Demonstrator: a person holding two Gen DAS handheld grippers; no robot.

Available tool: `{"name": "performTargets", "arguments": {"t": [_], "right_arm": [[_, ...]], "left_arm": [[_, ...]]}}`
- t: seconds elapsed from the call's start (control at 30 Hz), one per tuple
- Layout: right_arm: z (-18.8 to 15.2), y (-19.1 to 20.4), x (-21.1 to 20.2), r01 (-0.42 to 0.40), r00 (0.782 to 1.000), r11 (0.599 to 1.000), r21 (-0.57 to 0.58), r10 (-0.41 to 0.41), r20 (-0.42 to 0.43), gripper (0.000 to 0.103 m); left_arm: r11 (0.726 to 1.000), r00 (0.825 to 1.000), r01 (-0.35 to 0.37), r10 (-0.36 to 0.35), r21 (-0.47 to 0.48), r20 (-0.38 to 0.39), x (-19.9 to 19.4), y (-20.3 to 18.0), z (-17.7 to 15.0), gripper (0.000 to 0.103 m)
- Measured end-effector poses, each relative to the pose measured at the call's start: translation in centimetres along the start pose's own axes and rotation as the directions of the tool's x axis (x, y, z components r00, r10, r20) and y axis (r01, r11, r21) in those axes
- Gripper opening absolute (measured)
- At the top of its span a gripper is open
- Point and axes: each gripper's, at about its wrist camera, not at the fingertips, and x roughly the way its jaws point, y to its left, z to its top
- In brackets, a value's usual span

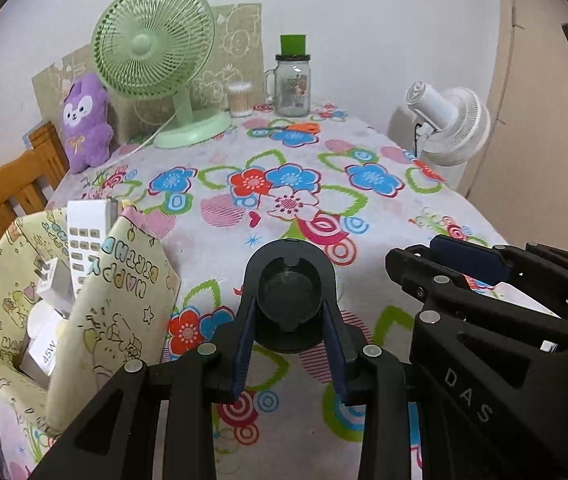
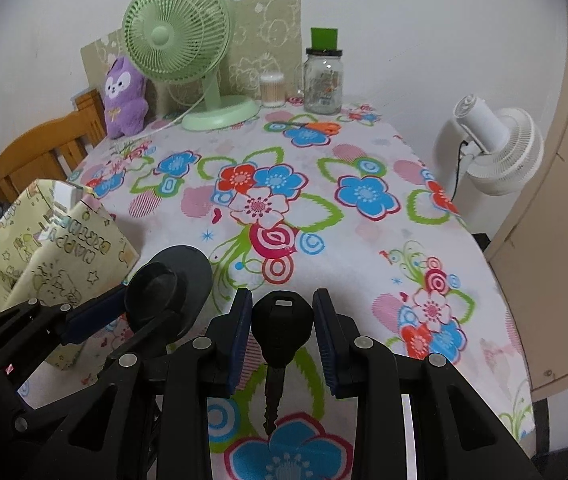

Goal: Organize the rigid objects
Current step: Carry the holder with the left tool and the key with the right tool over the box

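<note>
Left tool clamps round black plastic cap-like holder, right tool clamps black-headed metal key; carry both level over to yellow patterned paper-wrapped box, release low inside.

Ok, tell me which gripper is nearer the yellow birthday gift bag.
Left. The left gripper, shut on a black round holder, sits right beside the gift bag. The right gripper, gripping a black key, is farther off.

A lived-in home room

A flowered cloth covers the bench; on it stand a green desk fan, a purple plush toy and a glass jar, with a wooden chair alongside.
</note>
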Motion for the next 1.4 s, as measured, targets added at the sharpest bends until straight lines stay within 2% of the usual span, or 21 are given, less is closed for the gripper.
{"name": "performTargets", "arguments": {"t": [0.33,0.73,1.4], "right_arm": [[-0.1,0.4,-3.9,0.023,0.998,0.999,0.025,-0.024,0.053,0.034],[0.6,2.5,-7.0,0.024,0.996,0.999,0.030,-0.027,0.087,0.034],[3.4,8.4,-6.4,0.003,0.996,1.000,0.004,-0.003,0.093,0.034]], "left_arm": [[1.000,0.999,0.019,-0.020,0.022,0.044,-3.4,-0.1,0.2,0.033],[1.000,0.997,0.022,-0.023,0.023,0.077,-6.8,1.4,0.6,0.033],[1.000,0.998,0.006,-0.007,0.019,0.068,-7.7,7.1,1.7,0.033]]}}
